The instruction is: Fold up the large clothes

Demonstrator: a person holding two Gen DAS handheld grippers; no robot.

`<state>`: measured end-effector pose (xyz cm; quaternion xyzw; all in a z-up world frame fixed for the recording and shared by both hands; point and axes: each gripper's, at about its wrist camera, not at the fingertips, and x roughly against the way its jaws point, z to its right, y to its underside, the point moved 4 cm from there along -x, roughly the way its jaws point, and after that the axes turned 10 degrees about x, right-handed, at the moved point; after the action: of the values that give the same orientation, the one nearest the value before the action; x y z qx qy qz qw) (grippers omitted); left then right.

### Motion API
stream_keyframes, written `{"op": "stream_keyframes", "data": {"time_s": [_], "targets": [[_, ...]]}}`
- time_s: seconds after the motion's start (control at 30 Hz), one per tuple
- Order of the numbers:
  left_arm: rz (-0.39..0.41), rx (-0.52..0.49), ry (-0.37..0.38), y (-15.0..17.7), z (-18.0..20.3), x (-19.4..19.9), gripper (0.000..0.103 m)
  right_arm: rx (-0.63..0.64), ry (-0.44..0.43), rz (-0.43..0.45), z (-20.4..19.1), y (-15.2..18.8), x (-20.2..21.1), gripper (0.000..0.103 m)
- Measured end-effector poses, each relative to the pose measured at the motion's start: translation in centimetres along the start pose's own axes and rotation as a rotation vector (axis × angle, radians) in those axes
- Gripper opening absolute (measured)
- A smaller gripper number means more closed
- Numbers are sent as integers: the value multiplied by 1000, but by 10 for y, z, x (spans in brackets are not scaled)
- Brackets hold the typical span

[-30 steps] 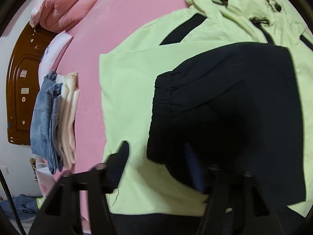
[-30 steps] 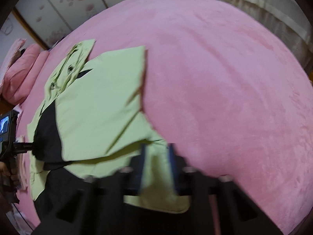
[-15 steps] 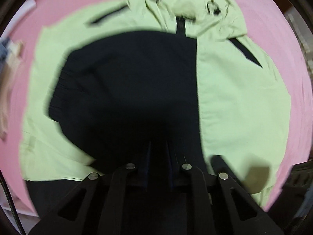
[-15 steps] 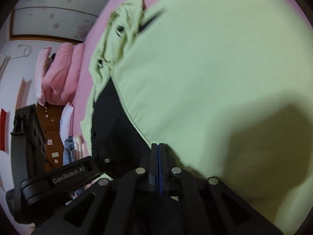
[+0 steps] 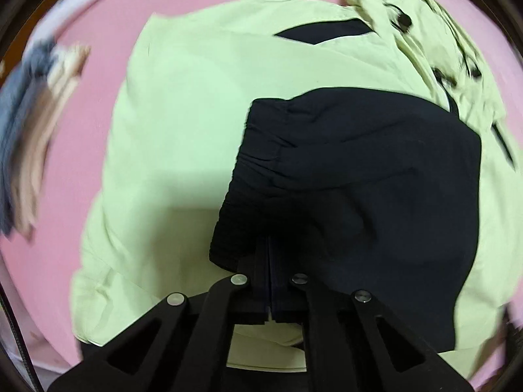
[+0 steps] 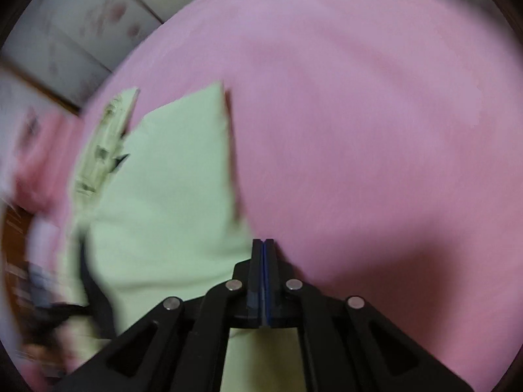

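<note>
A lime-green hooded jacket (image 5: 196,130) lies spread on the pink bed (image 5: 196,3), hood (image 5: 425,32) at the far right. Its black sleeve (image 5: 376,179) is folded across the body, with the gathered cuff pointing left. My left gripper (image 5: 268,245) points straight down over the cuff's near edge. Its jaws are shut, and I see no cloth between the pads. In the right wrist view the jacket (image 6: 170,196) fills the left half. My right gripper (image 6: 264,245) is shut and empty, just above the jacket's right edge where it meets the bed (image 6: 359,130).
A blurred stack of folded clothes (image 5: 29,130), denim and cream, sits on the bed left of the jacket, with a white pillow (image 5: 75,0) beyond it. Pink bedding (image 6: 42,163) and patterned wall panels (image 6: 81,32) lie past the bed's far side. Bare pink sheet stretches to the right.
The left jaws stood open over the black sleeve and have closed. The right jaws, apart with green cloth between them, have shut empty. Both views swung over the jacket and back.
</note>
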<state>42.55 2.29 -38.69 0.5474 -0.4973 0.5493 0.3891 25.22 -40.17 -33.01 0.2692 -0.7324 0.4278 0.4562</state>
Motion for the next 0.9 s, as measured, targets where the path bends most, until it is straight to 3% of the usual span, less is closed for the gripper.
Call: {"op": "stream_keyframes", "data": {"time_s": [0.03,0.1,0.2,0.23,0.3,0.37,0.43,0.57,0.63,0.67,0.7,0.8,0.83,0.9], "targets": [[23,-23,-49,1,4,2,1,20,-2,42,-7,-6,8,0],[26,-10,-76,5,10,6,1,1,-71,66,-15,-12,14,0],[59,21,95,15,31,29,1,-12,-336,-8,-59,-9,5,0],[67,9,191,19,44,40,1,-5,-396,-36,-75,-7,0,0],[37,-10,305,26,63,48,1,-14,-519,-104,-111,3,-15,0],[-26,-21,401,33,91,50,1,-54,-592,-169,-137,12,-35,0],[-44,-13,420,37,104,42,1,-112,-642,-216,-151,19,-54,0],[-53,71,406,29,102,22,1,-108,-619,-233,-150,18,-83,0],[2,84,366,24,82,13,1,-107,-616,-206,-135,5,-88,0],[64,59,311,15,72,13,1,-118,-608,-199,-121,0,-86,0],[135,26,186,7,61,12,1,-127,-572,-173,-102,-10,-84,0],[168,37,47,-13,20,-6,1,-132,-468,-74,-51,-32,-68,0],[155,51,70,-17,11,-11,1,-116,-373,-41,-33,-39,-61,0],[133,64,156,-21,-1,-14,1,-87,-271,10,-10,-52,-45,0]]}}
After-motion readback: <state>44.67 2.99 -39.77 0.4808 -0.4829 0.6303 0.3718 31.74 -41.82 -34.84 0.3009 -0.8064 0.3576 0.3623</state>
